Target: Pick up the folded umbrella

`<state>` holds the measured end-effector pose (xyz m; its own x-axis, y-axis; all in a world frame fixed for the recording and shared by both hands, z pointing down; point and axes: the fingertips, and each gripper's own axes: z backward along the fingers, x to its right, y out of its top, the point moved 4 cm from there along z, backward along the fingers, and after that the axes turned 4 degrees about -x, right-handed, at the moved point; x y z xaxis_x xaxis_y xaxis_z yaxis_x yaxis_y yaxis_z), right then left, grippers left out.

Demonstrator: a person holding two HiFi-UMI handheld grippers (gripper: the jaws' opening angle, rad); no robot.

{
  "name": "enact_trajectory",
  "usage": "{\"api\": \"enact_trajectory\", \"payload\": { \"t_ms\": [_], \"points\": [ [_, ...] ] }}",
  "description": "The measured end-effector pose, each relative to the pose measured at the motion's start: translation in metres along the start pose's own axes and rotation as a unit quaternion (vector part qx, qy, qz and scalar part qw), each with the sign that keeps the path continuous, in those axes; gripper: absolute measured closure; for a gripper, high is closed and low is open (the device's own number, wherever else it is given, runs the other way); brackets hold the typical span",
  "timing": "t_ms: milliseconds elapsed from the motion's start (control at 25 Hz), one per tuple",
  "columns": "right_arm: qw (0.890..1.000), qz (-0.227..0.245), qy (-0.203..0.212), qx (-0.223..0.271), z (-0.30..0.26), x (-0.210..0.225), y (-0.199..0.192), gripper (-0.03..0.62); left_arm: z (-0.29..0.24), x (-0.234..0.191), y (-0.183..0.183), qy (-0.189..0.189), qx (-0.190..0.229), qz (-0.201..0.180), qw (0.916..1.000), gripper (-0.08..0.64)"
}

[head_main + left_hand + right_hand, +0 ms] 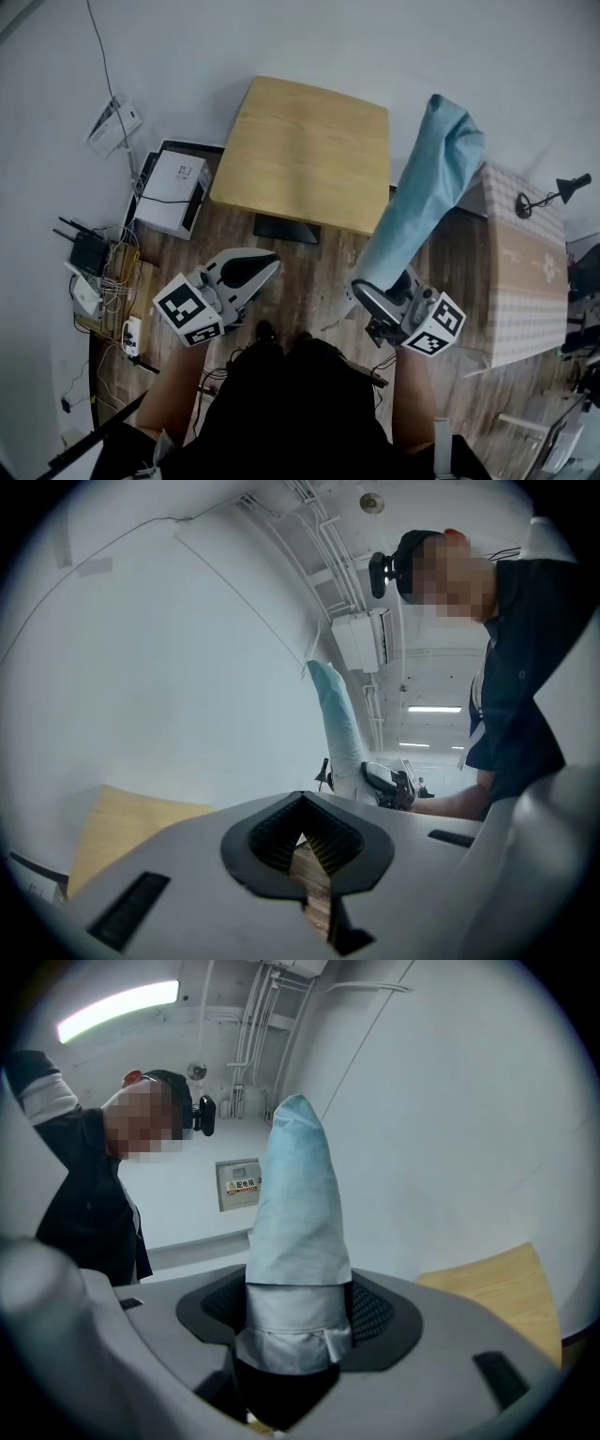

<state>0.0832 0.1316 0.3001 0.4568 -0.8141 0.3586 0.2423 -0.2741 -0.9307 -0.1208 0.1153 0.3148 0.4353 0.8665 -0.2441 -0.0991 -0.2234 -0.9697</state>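
Soft, even indoor light fills all three views; shadows are faint. A long white ceiling strip lamp (117, 1007) glares in the right gripper view. Both gripper views bulge fisheye-like, darkening to black at their rims.

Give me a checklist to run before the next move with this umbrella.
1. Grip on the umbrella: ok, the right gripper is closed on its lower end.
2. Sleeve on, canopy folded: ok.
3. Clearance from the wooden table: ok, the umbrella is held up in the air.
4. Spare left gripper: ok, jaws together with nothing between them.
5. Hold firm enough to carry: cannot tell.
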Motion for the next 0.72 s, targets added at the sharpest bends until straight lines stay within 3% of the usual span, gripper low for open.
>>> {"api": "enact_trajectory", "payload": {
  "t_ms": [280,520,720],
  "points": [
    [1.0,0.005,0.02,0.008,0.027,-0.003,0.007,0.301,-0.017,0.033,0.003,0.008,-0.005,-0.006,0.9999,0.549],
    [1.0,0.004,0.025,0.004,0.091,0.003,0.001,0.301,-0.056,0.088,-0.011,0.01,-0.027,-0.017,0.9994,0.549],
    [1.0,-0.004,0.027,0.008,0.095,0.005,-0.001,0.301,-0.062,0.102,-0.021,0.014,-0.036,-0.007,0.9992,0.549]
  ]
}}
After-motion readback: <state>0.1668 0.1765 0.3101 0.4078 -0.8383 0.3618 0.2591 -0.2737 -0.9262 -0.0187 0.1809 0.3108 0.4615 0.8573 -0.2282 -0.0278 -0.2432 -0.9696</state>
